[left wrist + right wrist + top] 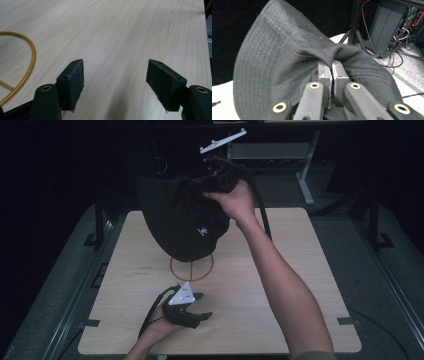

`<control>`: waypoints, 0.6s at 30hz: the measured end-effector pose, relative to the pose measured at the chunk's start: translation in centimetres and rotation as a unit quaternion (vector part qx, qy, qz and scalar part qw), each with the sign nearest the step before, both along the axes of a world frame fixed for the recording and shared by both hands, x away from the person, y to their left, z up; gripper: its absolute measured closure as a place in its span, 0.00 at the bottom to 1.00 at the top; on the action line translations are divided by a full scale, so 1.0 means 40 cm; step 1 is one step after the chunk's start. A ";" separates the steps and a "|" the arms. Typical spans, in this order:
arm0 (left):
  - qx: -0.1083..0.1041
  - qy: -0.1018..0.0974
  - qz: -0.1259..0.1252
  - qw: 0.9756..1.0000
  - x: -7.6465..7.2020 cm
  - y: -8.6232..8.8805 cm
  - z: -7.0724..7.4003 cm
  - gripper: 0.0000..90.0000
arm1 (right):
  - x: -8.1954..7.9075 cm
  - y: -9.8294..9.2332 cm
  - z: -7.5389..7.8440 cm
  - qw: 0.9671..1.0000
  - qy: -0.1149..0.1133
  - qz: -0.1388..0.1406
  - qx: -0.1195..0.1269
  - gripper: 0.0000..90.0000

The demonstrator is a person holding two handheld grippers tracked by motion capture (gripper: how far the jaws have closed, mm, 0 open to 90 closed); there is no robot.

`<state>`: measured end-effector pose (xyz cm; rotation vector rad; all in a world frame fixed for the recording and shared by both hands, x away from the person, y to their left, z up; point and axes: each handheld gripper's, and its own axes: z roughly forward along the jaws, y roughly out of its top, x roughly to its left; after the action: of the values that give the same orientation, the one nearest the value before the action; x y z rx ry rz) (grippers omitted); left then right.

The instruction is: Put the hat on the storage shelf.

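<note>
Right gripper view: right tongs (332, 72) pinch black hat (274, 57), fabric hiding tips.

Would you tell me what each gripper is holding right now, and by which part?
The right gripper pinches a fold of the black hat, holding it above the table. The left gripper is open and holds nothing.

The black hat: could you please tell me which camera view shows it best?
The high view shows it best: the whole black hat hangs from the right gripper above the table. The right gripper view shows its stitched brim and pinched fabric close up. The left gripper view looks across bare tabletop.
</note>
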<state>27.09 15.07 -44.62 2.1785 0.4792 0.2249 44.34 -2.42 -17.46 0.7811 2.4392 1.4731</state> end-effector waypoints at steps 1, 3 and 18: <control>0.002 0.000 -0.003 1.000 0.000 -0.003 -0.001 0.33 | 0.000 0.000 0.000 1.000 0.000 0.000 0.000 0.97; 0.012 -0.005 -0.010 1.000 -0.002 -0.011 -0.003 0.33 | 0.006 0.029 -0.008 1.000 0.001 0.006 -0.005 0.97; 0.018 0.004 -0.024 1.000 0.000 -0.035 -0.019 0.32 | 0.029 0.169 -0.065 0.997 -0.004 0.003 -0.079 0.97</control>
<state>27.09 13.68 -45.38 2.2243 0.4311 0.2000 45.49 4.33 -20.04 0.7345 2.5163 1.2622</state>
